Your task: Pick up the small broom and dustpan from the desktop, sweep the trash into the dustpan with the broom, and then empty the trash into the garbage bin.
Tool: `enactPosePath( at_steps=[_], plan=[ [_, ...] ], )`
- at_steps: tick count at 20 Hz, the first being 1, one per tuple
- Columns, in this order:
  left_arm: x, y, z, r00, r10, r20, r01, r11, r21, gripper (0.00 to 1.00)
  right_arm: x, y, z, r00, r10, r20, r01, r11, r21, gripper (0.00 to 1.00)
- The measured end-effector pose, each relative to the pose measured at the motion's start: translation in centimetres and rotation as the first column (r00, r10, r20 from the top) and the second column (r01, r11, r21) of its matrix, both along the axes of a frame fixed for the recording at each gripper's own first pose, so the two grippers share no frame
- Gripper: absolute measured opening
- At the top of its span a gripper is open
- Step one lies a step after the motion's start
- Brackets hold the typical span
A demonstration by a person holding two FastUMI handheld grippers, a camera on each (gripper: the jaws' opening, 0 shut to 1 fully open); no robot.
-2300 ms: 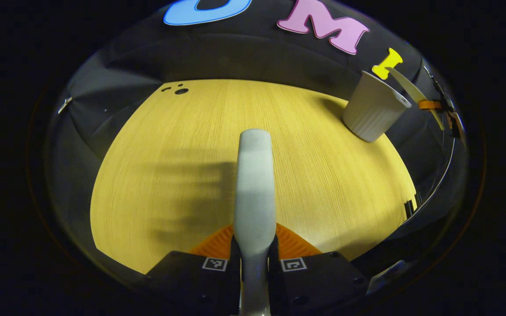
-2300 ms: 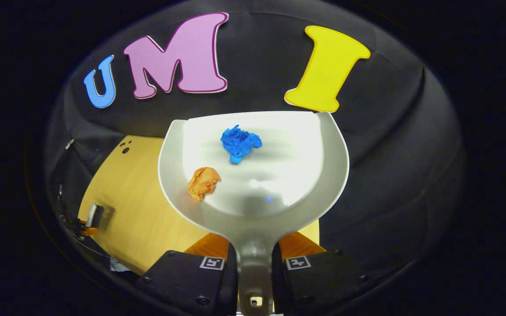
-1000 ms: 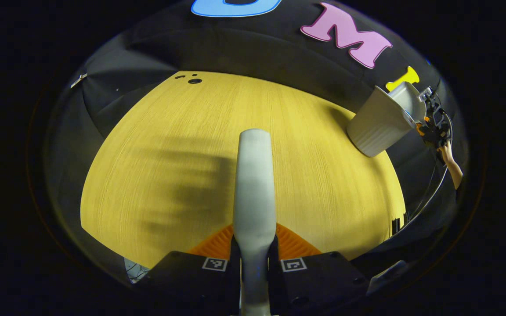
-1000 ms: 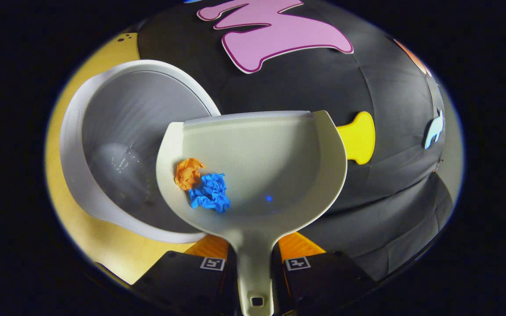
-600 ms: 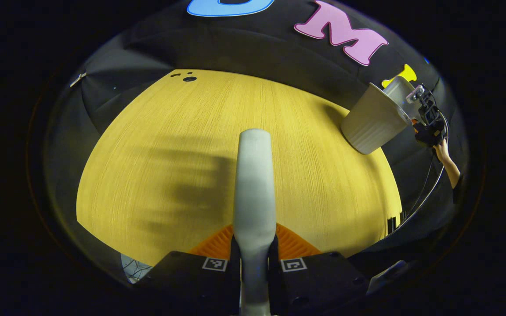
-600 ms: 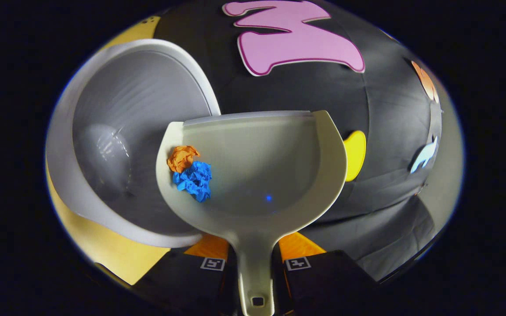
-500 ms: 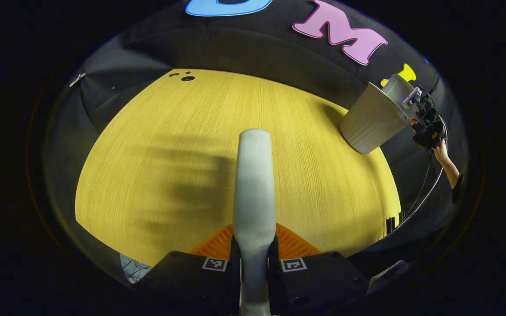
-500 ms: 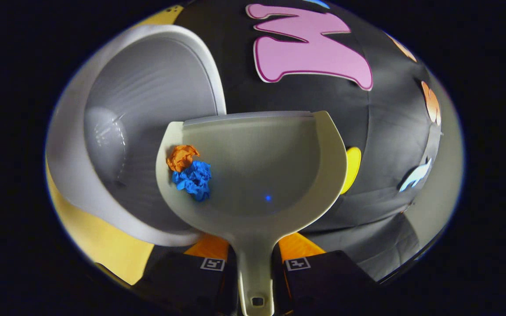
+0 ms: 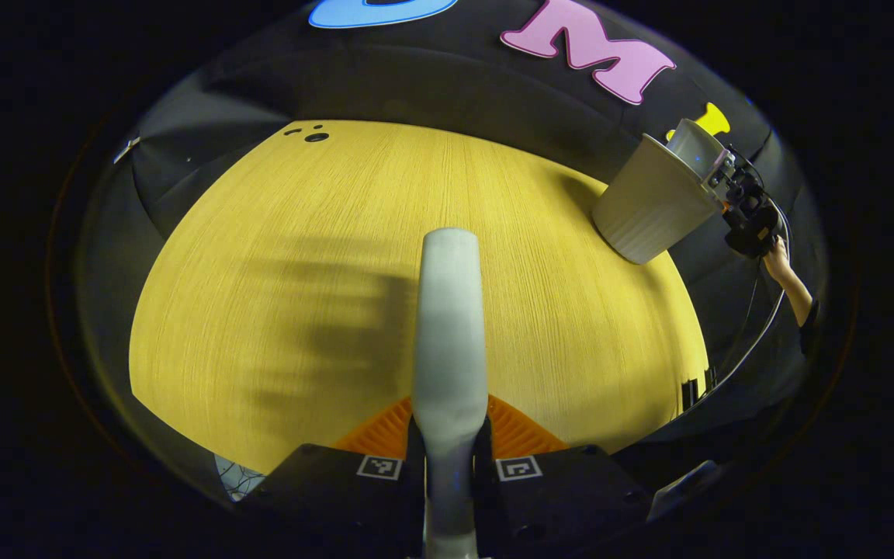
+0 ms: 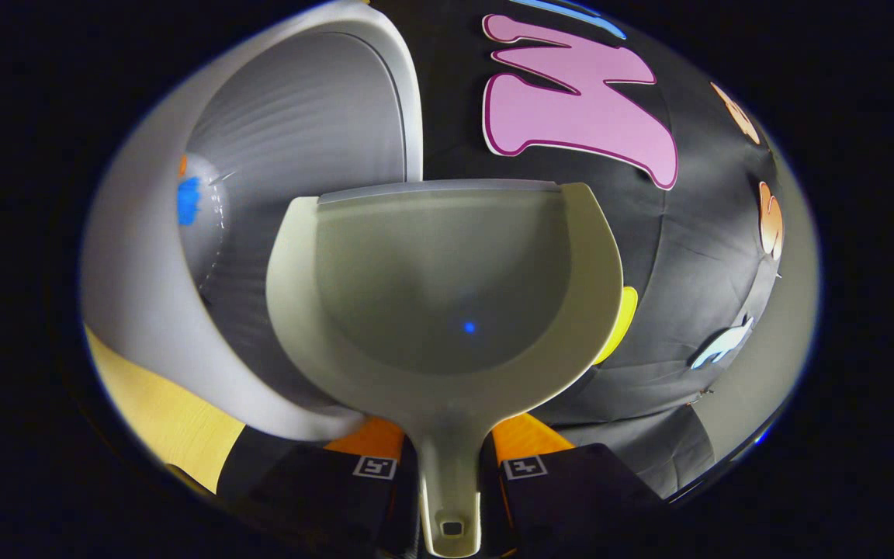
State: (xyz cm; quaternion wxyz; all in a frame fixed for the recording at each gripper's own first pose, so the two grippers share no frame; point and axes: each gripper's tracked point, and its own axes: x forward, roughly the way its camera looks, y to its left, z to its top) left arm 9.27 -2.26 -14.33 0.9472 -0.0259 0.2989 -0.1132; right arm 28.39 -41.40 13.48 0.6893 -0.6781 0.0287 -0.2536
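Note:
My right gripper [image 10: 449, 458] is shut on the handle of the pale dustpan [image 10: 447, 295], which is tilted over the mouth of the white ribbed garbage bin [image 10: 136, 264]. The pan holds nothing. A blue paper ball [image 10: 188, 200] and an orange scrap [image 10: 182, 164] lie at the bottom of the bin. My left gripper [image 9: 451, 454] is shut on the grey handle of the small broom [image 9: 448, 326], held above the yellow wooden desktop [image 9: 323, 256]. In the left gripper view the bin [image 9: 649, 206] stands at the far right, with the dustpan [image 9: 694, 146] over it and the right gripper [image 9: 746, 213] held by a hand.
The desktop has a small cable hole [image 9: 316, 137] at its far left corner. The black cloth wall [image 10: 571, 233] rises close behind the bin. A cable [image 9: 750, 334] hangs from the right gripper beside the desk's right edge.
The dustpan tipped further over the bin; the blue and orange paper balls slid off it and now lie inside the bin. The broom stayed almost still.

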Motion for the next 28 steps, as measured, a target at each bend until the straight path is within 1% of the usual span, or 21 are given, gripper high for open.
enactPosePath(
  at_steps=[1, 2, 4, 6, 8, 9, 11, 12, 13, 14, 15, 16, 17, 18, 19, 21, 22, 23, 25, 27, 28],
  plan=[
    [0.1, 0.0, 0.0, 1.000, 0.002, 0.000, -0.002, 1.000, -0.002, 0.30, 0.0, -0.1, -0.1, 1.000, 0.005, -0.005, -0.005, 1.000, 0.022, 0.34],
    [0.1, 0.0, 0.1, 1.000, 0.004, -0.002, -0.004, 1.000, -0.006, 0.29, 0.1, -0.2, -0.1, 1.000, 0.008, -0.007, -0.008, 0.999, 0.046, 0.37],
    [0.2, -0.2, 0.0, 1.000, 0.009, -0.003, -0.009, 1.000, -0.009, 0.30, 0.1, -0.6, -0.3, 1.000, 0.011, -0.016, -0.009, 0.993, 0.118, 0.35],
    [0.2, -0.3, -0.1, 1.000, 0.009, -0.005, -0.009, 1.000, -0.006, 0.30, 0.0, -0.8, -0.7, 0.999, 0.017, -0.027, -0.012, 0.982, 0.190, 0.37],
    [0.2, -0.3, -0.2, 1.000, 0.005, -0.007, -0.005, 1.000, 0.003, 0.29, -0.1, -0.8, -0.8, 0.999, 0.028, -0.032, -0.019, 0.968, 0.250, 0.35],
    [0.2, -0.3, -0.2, 1.000, 0.002, -0.009, -0.002, 1.000, 0.008, 0.29, -0.4, -0.9, -1.0, 0.999, 0.034, -0.033, -0.023, 0.959, 0.283, 0.37],
    [0.2, -0.2, 0.0, 1.000, -0.002, -0.006, 0.003, 1.000, 0.023, 0.29, -1.0, -0.6, -1.0, 0.999, 0.046, -0.029, -0.034, 0.937, 0.347, 0.35],
    [0.2, -0.1, 0.2, 1.000, -0.004, -0.002, 0.004, 1.000, 0.031, 0.29, -1.3, -0.3, -0.8, 0.998, 0.054, -0.023, -0.041, 0.926, 0.376, 0.37],
    [0.3, 0.0, 0.3, 1.000, -0.006, 0.001, 0.006, 0.999, 0.035, 0.30, -1.5, 0.0, -0.4, 0.998, 0.064, -0.014, -0.053, 0.914, 0.402, 0.35],
    [0.5, 0.1, 0.4, 1.000, -0.002, 0.004, 0.002, 0.999, 0.036, 0.30, -1.8, -0.2, -0.6, 0.998, 0.053, -0.017, -0.041, 0.900, 0.434, 0.35],
    [0.5, 0.3, 0.6, 1.000, 0.003, 0.005, -0.003, 0.999, 0.032, 0.28, -1.9, 0.2, -0.4, 0.997, 0.070, -0.011, -0.057, 0.886, 0.461, 0.35],
    [0.4, 0.5, 0.8, 1.000, 0.009, 0.005, -0.009, 1.000, 0.027, 0.30, -2.1, 0.1, -0.3, 0.998, 0.066, -0.013, -0.052, 0.877, 0.478, 0.35],
    [0.3, 0.6, 0.9, 1.000, 0.014, 0.010, -0.014, 1.000, 0.024, 0.28, -2.5, 0.4, 0.0, 0.997, 0.071, -0.008, -0.057, 0.868, 0.492, 0.35],
    [0.2, 0.6, 1.1, 1.000, 0.015, 0.014, -0.015, 1.000, 0.022, 0.29, -3.0, 0.5, 0.0, 0.997, 0.071, -0.006, -0.058, 0.857, 0.513, 0.35],
    [0.0, 0.7, 1.2, 1.000, 0.015, 0.017, -0.016, 1.000, 0.024, 0.30, -3.5, 0.6, 0.0, 0.998, 0.070, -0.001, -0.058, 0.838, 0.543, 0.35],
    [-0.1, 1.2, 1.3, 0.999, 0.019, 0.028, -0.019, 0.999, 0.031, 0.29, -4.6, 1.4, 0.1, 0.997, 0.078, 0.014, -0.069, 0.776, 0.627, 0.37],
    [-0.2, 1.3, 1.4, 0.999, 0.019, 0.033, -0.020, 0.999, 0.032, 0.30, -5.1, 2.1, 0.4, 0.996, 0.088, 0.029, -0.085, 0.744, 0.663, 0.35],
    [-0.3, 1.5, 1.5, 0.999, 0.018, 0.036, -0.019, 0.999, 0.030, 0.30, -5.7, 2.8, 0.9, 0.994, 0.095, 0.048, -0.102, 0.719, 0.687, 0.35],
    [-0.5, 1.7, 1.4, 0.999, 0.007, 0.033, -0.008, 1.000, 0.029, 0.30, -6.8, 3.9, 2.5, 0.991, 0.105, 0.077, -0.128, 0.681, 0.721, 0.35],
    [-0.6, 2.1, 1.4, 1.000, -0.007, 0.027, 0.006, 0.999, 0.040, 0.29, -6.9, 5.2, 3.8, 0.989, 0.121, 0.082, -0.141, 0.641, 0.754, 0.35],
    [-0.7, 2.4, 1.6, 0.999, -0.017, 0.027, 0.015, 0.999, 0.048, 0.30, -6.8, 5.7, 4.2, 0.987, 0.136, 0.088, -0.154, 0.621, 0.769, 0.35]
  ],
)
